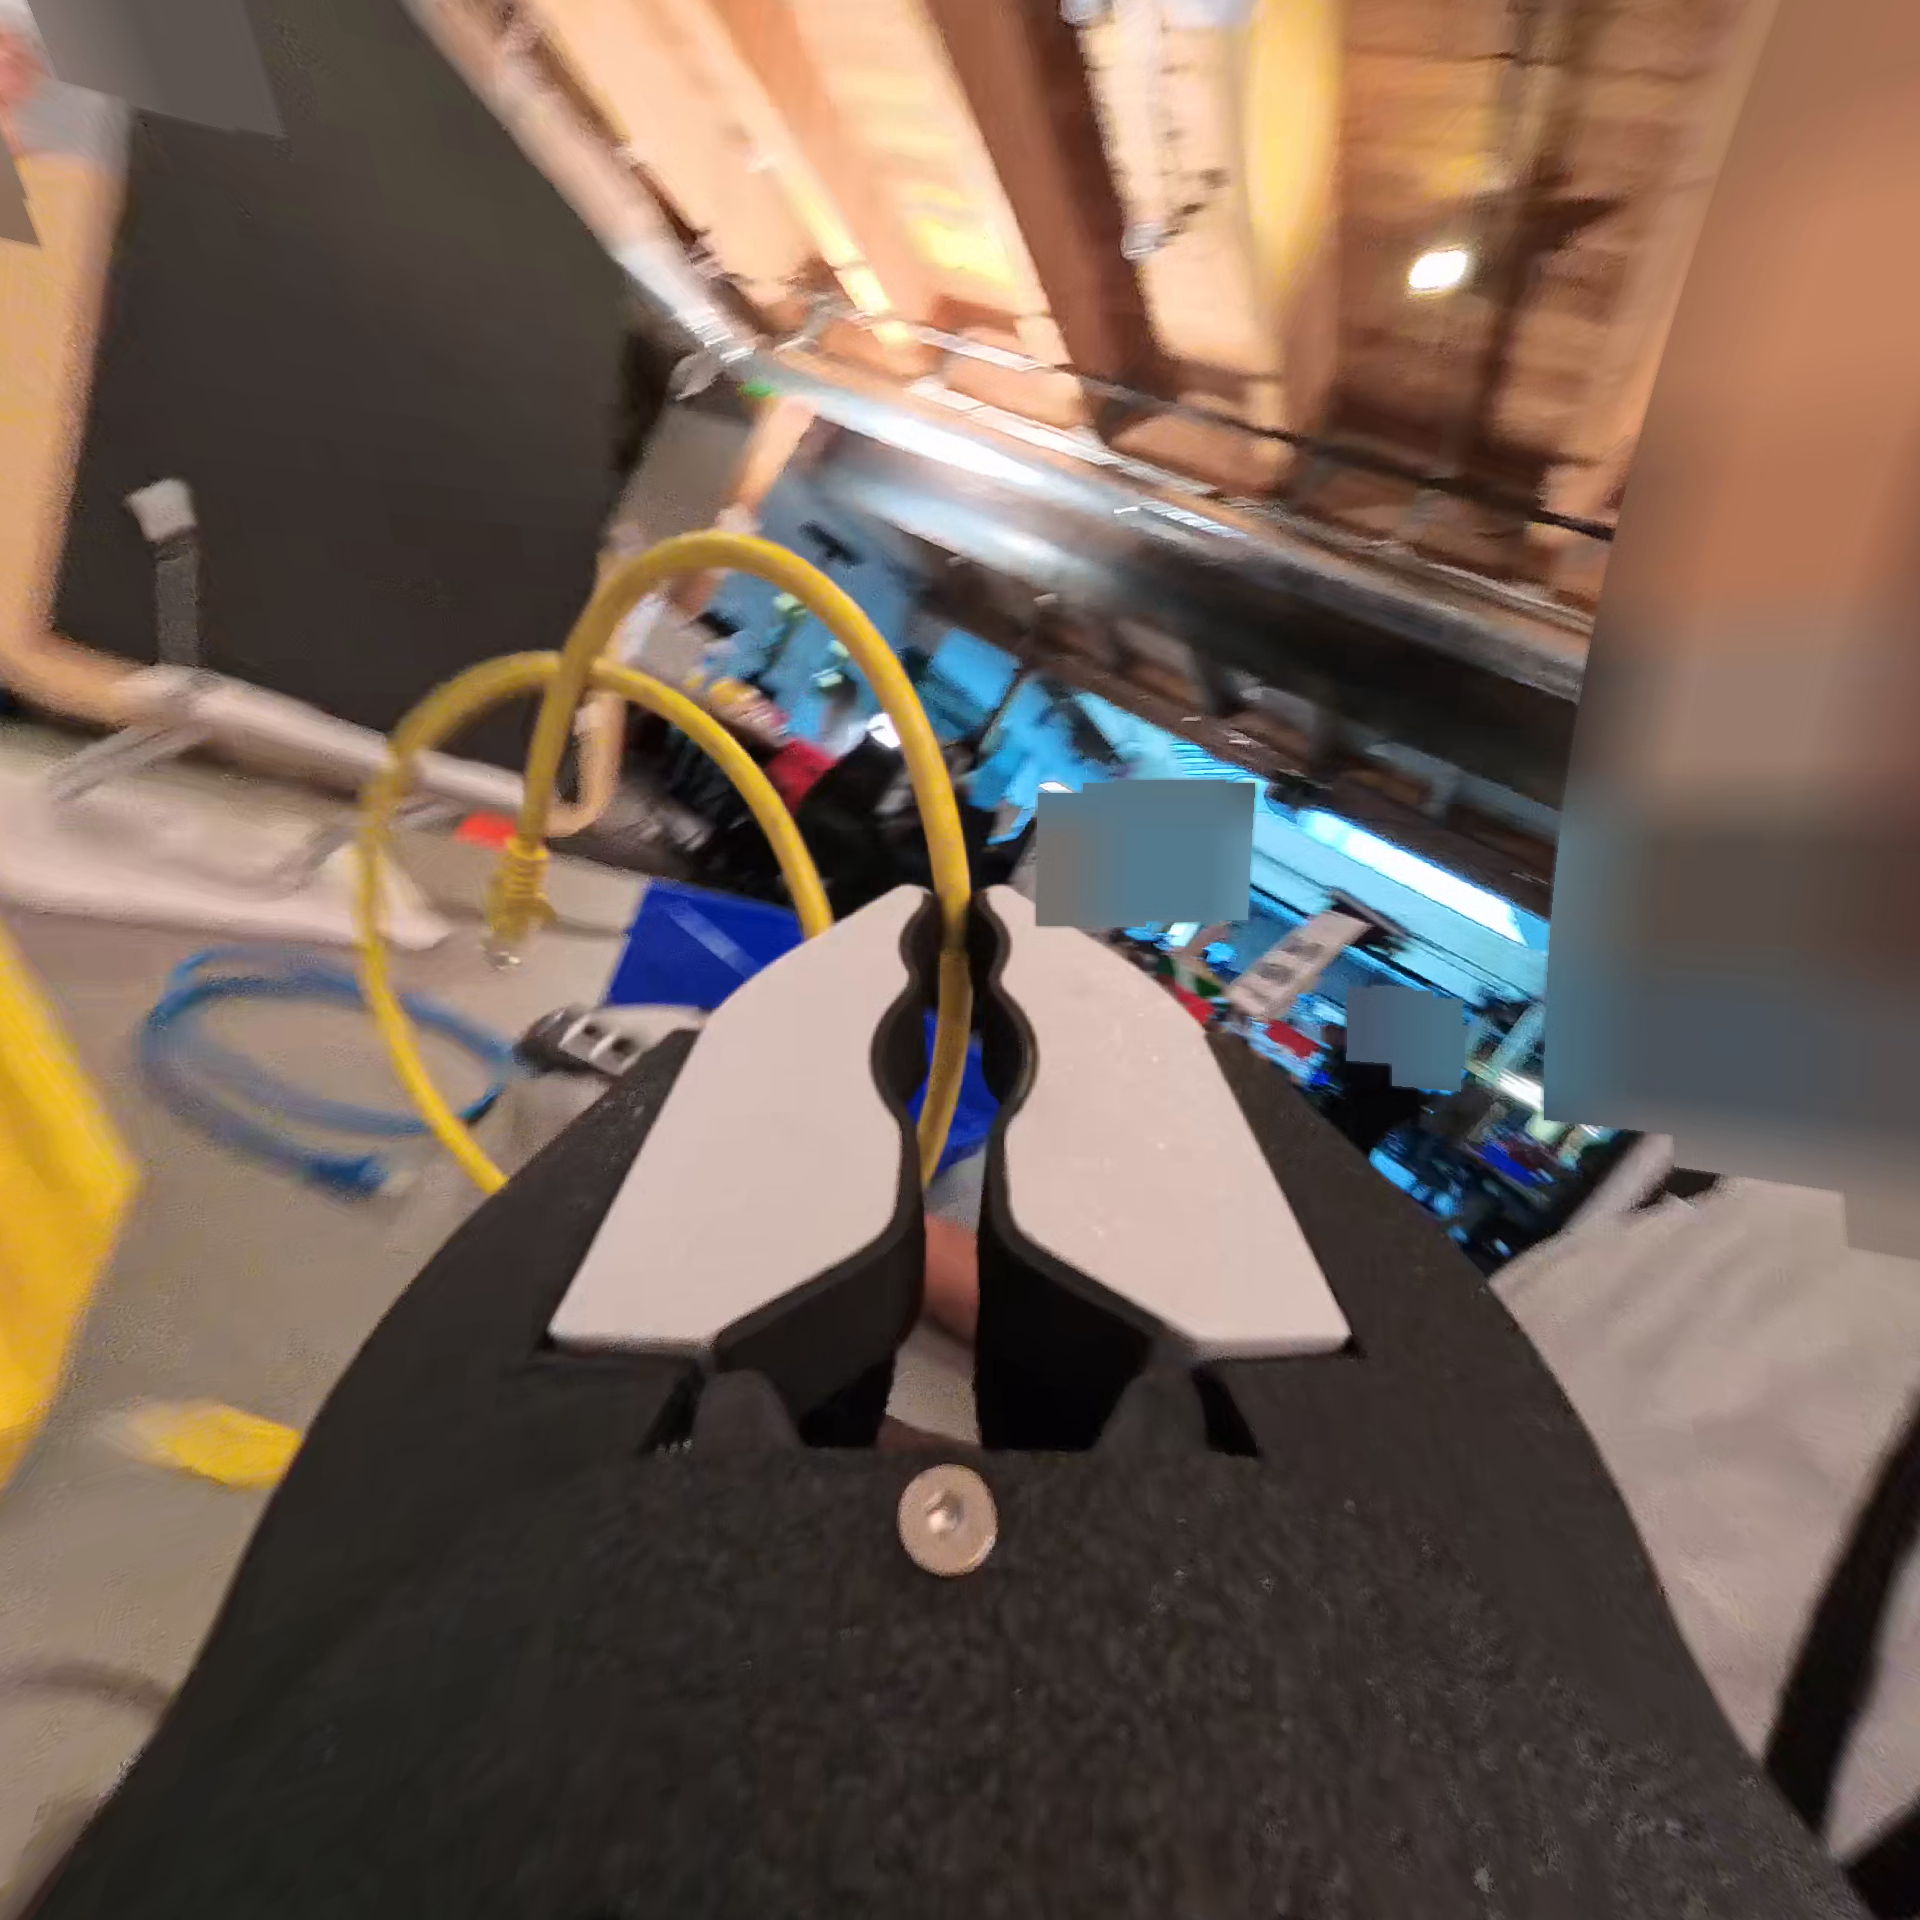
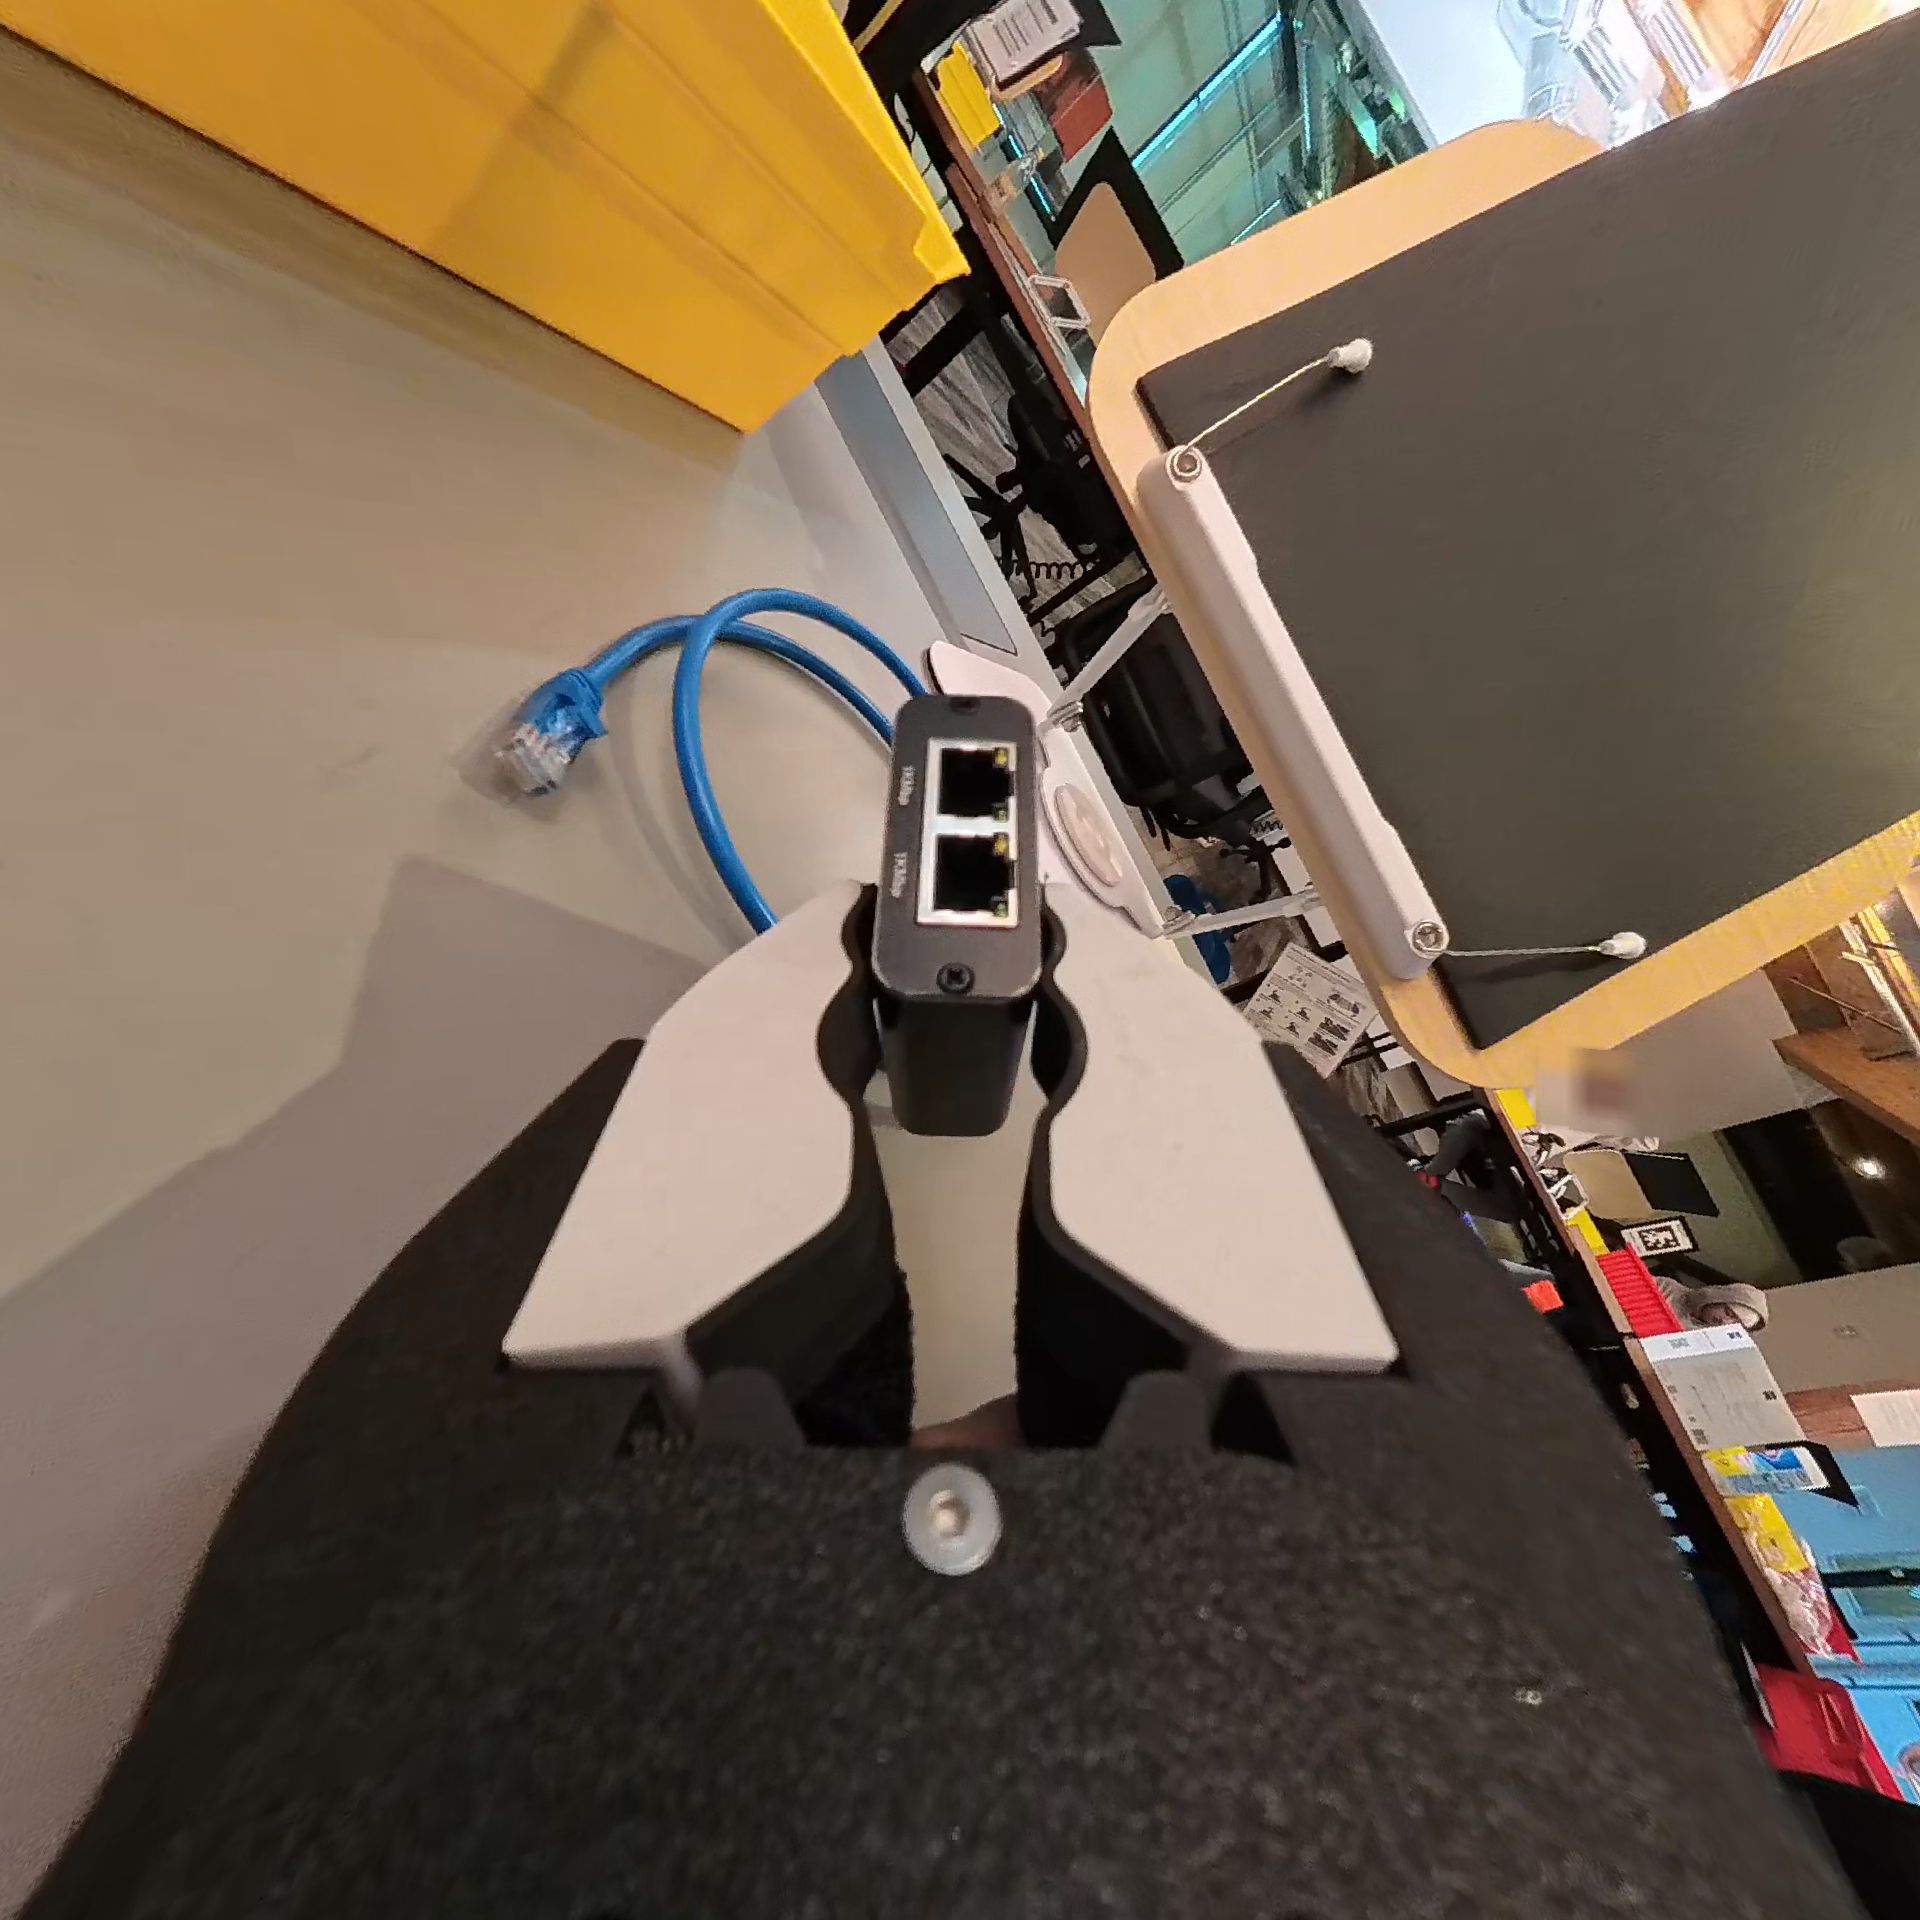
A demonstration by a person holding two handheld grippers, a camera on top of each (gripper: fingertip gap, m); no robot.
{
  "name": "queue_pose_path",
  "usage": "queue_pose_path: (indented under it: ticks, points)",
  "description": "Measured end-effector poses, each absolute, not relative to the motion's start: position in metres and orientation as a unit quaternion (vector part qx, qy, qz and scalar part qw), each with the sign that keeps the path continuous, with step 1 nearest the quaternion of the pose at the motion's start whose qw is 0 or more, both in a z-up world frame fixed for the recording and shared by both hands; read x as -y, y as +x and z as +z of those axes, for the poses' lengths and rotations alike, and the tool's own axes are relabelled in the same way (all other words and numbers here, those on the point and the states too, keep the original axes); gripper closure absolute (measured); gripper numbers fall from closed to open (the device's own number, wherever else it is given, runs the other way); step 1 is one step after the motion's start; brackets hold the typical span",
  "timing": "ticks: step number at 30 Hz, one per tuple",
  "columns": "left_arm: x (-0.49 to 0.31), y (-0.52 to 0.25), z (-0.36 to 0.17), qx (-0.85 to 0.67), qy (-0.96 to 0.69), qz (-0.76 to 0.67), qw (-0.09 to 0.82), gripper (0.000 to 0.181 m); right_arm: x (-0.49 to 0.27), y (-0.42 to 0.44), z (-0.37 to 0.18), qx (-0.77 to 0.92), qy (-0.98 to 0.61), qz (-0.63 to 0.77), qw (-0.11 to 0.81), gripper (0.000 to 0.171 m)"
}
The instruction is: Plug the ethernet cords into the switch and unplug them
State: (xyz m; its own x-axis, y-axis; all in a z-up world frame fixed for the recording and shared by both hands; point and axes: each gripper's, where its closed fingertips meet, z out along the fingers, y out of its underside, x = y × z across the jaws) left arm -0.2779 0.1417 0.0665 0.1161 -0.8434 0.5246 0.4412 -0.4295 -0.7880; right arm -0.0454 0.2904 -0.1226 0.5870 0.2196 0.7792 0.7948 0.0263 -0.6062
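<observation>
Nearest in the right gripper (image 2: 951, 940), the jaws pinch the small black metal two-port switch (image 2: 956, 852) by its sides, rigid and likely light. The left gripper (image 1: 951, 935) jaws squeeze the thin yellow ethernet cord (image 1: 790, 613) mid-length; springy, its plug (image 1: 516, 894) dangles, better held there. Farther off, a blue ethernet cord (image 2: 717, 717) lies on the grey table (image 2: 260, 623) beside a yellow plastic bin (image 2: 623, 208); open room between.

Yellow ethernet cord (image 1: 800, 623), yellow plug; blue ethernet cord (image 2: 717, 727), blue boot, clear plug; black switch (image 2: 956, 914), silver-edged ports; yellow bin (image 2: 582, 177); blue bin (image 1: 696, 945); beige table (image 2: 260, 623); grey fingers (image 1: 779, 1122), black-edged, on both grippers.
</observation>
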Motion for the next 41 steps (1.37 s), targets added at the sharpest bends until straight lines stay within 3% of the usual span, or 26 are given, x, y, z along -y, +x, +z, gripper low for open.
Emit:
queue_pose_path:
  ticks: [3, 6, 14, 18, 20, 25, 30, 35, 41]
  points:
    - [-0.105, -0.266, 0.1, -0.228, -0.481, -0.681, 0.503, 0.176, -0.29, -0.045, -0.122, 0.388, -0.653, -0.242, 0.604, 0.145]
    - [-0.098, -0.252, 0.088, -0.218, -0.481, -0.704, 0.475, 0.176, -0.291, -0.042, -0.119, 0.386, -0.651, -0.249, 0.604, 0.145]
    - [-0.158, -0.254, -0.094, -0.006, -0.705, -0.6, 0.378, 0.176, -0.293, -0.025, -0.11, 0.332, -0.676, -0.206, 0.625, 0.144]
    - [-0.13, -0.245, -0.144, -0.052, -0.799, -0.504, 0.323, 0.171, -0.293, -0.029, -0.11, 0.341, -0.67, -0.212, 0.624, 0.144]
    - [-0.115, -0.241, -0.152, -0.103, -0.823, -0.45, 0.33, 0.159, -0.292, -0.032, -0.111, 0.349, -0.667, -0.218, 0.621, 0.144]
    - [-0.095, -0.254, -0.158, -0.209, -0.849, -0.322, 0.363, 0.147, -0.291, -0.036, -0.113, 0.355, -0.665, -0.218, 0.619, 0.145]
    - [-0.117, -0.279, -0.142, -0.293, -0.818, -0.234, 0.435, 0.157, -0.292, -0.034, -0.112, 0.353, -0.666, -0.218, 0.62, 0.145]
    - [-0.168, -0.291, -0.16, -0.409, -0.812, -0.18, 0.375, 0.156, -0.291, -0.036, -0.115, 0.358, -0.665, -0.221, 0.616, 0.144]
    - [-0.203, -0.282, -0.173, -0.468, -0.796, -0.213, 0.32, 0.158, -0.291, -0.036, -0.114, 0.359, -0.664, -0.222, 0.617, 0.145]
